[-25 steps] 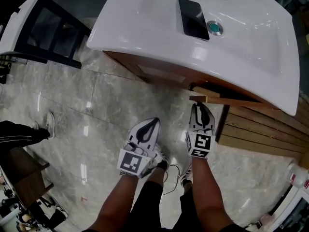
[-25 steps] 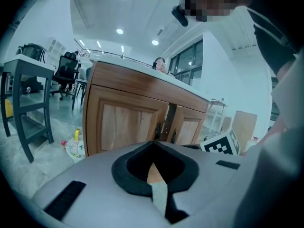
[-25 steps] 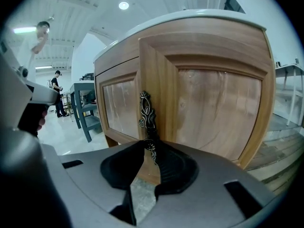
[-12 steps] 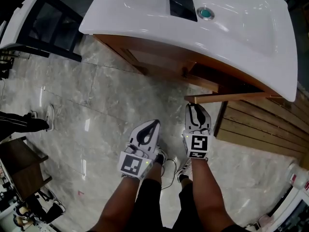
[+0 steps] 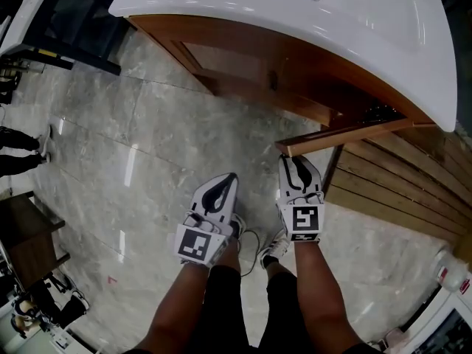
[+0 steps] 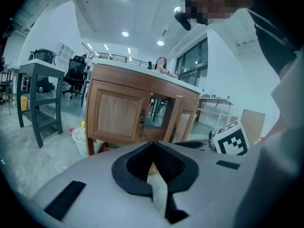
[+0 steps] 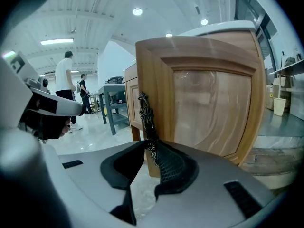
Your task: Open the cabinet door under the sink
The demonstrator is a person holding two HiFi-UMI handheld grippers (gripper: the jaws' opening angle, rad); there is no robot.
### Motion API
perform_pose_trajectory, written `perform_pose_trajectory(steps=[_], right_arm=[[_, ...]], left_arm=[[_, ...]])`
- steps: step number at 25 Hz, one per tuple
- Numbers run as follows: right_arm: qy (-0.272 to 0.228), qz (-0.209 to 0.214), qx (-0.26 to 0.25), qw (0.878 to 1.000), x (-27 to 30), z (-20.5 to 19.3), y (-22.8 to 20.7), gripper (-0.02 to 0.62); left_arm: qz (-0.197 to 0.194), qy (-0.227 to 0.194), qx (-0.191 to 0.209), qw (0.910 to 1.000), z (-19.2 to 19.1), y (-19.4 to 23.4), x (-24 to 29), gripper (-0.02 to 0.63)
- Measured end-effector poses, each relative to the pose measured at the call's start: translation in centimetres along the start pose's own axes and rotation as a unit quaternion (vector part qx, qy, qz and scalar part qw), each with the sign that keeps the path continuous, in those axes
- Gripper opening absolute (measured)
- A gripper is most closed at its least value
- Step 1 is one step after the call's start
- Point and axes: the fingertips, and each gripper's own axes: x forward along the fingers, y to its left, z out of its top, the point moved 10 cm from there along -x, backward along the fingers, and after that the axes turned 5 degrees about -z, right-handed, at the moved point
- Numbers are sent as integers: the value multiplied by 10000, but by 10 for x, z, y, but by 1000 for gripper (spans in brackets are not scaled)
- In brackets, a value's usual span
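Observation:
The wooden cabinet [image 5: 243, 57] stands under the white sink [image 5: 369, 43]. Its right door [image 5: 346, 133] is swung out toward me; in the right gripper view that door [image 7: 209, 108] fills the middle. My right gripper [image 5: 284, 157] is shut on the door's ornate dark metal handle [image 7: 146, 115], which runs down between the jaws of the right gripper [image 7: 151, 148]. My left gripper [image 5: 233, 177] hangs over the floor beside it, shut and holding nothing. In the left gripper view, beyond the left gripper [image 6: 153, 146], the left door [image 6: 116, 113] is closed and the right door [image 6: 183, 120] stands ajar.
A dark-framed table [image 5: 66, 21] stands left of the cabinet. A wooden slatted platform [image 5: 398, 190] lies to the right, behind the open door. Someone's legs [image 5: 18, 150] show at the left edge. A pale bag [image 6: 80, 134] sits by the cabinet's left foot. People [image 7: 64, 87] stand far off.
The right door has swung further out with my right gripper on its handle. Both grippers have drawn back from the cabinet, and more of the cabinet's front and inside now shows.

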Motion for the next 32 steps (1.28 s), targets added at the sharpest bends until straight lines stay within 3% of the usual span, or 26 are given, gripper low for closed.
perform_pose_trajectory(steps=[15,25,32], right_arm=[[-398,845,-389,9949,-72,-35,-23,94],[-340,828,-534,9946,-122,-57,-49,94],[-363,590,-751,9948,-145,-67,-62,94]], left_arm=[[-37,-59,52,10000,-33,-62,2,23],[-270,-37,140,9995,-40,-98,10,23],[-520,86,245,9983,-43,-111,21,23]])
